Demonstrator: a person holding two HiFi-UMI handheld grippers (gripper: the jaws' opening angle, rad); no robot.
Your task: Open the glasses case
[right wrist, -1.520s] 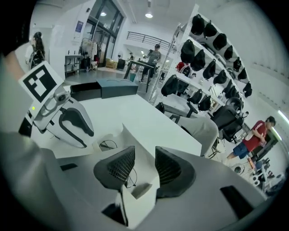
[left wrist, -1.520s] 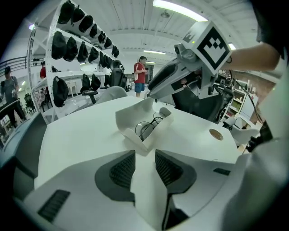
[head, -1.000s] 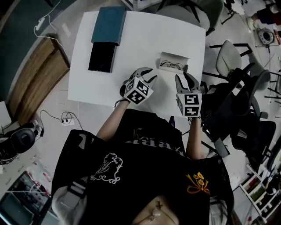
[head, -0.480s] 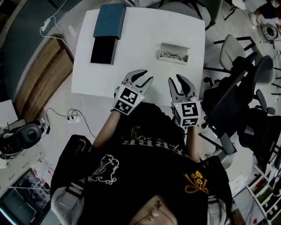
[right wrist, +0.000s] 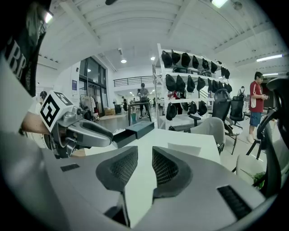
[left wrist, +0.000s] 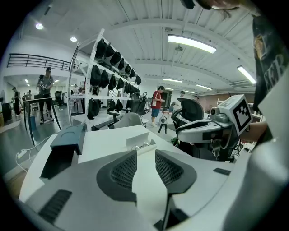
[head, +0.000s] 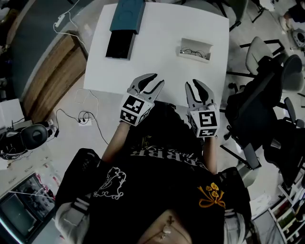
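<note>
The white glasses case (head: 195, 49) lies open on the white table (head: 157, 57), toward its far right, with dark-rimmed glasses inside. It also shows beyond the left jaws as the case (left wrist: 141, 143) and as a pale shape, the case (right wrist: 185, 148). Both grippers hover at the table's near edge, well short of the case. My left gripper (head: 157, 80) (left wrist: 145, 158) is open and holds nothing. My right gripper (head: 195, 84) (right wrist: 144, 158) is open too; its jaws have just been closing, with nothing between them.
A teal box (head: 127, 9) with a black tray (head: 119, 45) pulled out of it sits at the table's far left. Office chairs (head: 267, 81) stand to the right. Cables and a power socket (head: 83, 119) lie on the floor at the left.
Both grippers have drawn back from the glasses case to the table's near edge, closer to the person's body. The right jaws stand narrower than before.
</note>
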